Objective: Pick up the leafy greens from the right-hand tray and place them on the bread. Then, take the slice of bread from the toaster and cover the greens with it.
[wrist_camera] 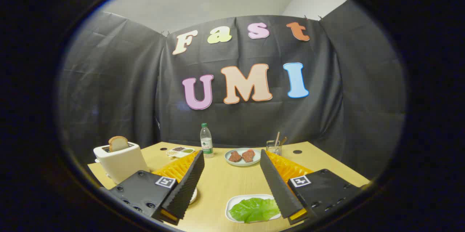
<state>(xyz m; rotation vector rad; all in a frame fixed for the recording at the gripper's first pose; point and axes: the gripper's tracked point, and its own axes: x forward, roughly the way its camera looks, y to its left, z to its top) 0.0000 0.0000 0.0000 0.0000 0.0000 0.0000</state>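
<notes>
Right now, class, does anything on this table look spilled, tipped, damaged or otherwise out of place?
Nothing stands out. The bread slice stands upright in the toaster, the bottle is upright, the leafy greens lie on their white tray, and the tool is open above the table.

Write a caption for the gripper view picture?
Open gripper hovers over the table, leafy greens between its jaws, bread in the toaster.
</notes>
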